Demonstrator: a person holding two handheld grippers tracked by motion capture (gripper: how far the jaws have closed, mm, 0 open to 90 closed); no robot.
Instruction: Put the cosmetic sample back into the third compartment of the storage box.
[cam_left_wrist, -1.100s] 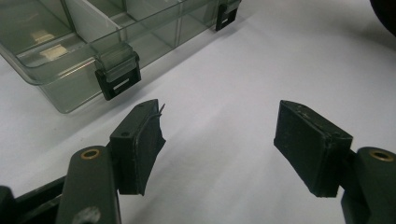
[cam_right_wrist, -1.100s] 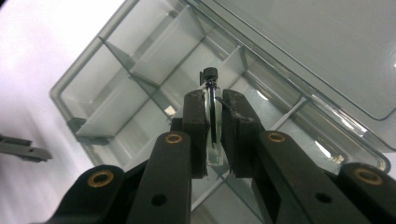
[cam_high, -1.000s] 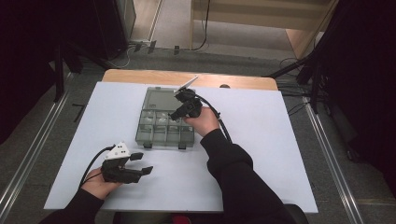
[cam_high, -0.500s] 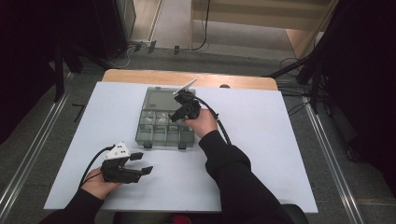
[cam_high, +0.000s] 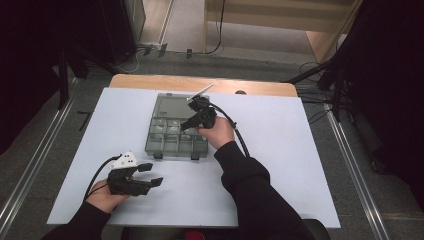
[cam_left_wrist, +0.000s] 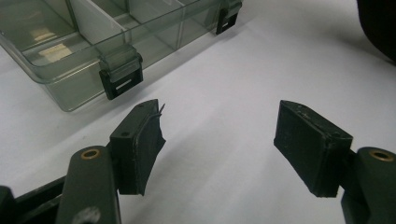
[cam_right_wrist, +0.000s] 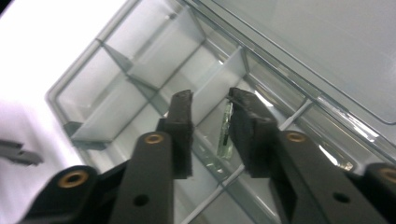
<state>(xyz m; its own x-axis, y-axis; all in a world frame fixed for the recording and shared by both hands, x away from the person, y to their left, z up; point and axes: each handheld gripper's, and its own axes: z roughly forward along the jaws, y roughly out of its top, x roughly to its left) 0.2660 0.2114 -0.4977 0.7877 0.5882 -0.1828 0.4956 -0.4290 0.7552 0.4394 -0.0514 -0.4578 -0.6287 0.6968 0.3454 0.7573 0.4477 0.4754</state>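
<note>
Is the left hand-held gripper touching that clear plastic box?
Apart. In the left gripper view, bare white table separates the left hand-held gripper from the clear plastic box.

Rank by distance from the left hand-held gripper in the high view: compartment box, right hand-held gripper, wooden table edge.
From the left hand-held gripper, at the near left of the white sheet:
1. Compartment box, just beyond it, mid-table.
2. Right hand-held gripper, over the box's right half, jaws just opening.
3. Wooden table edge, along the far side, past the box's open lid.
</note>
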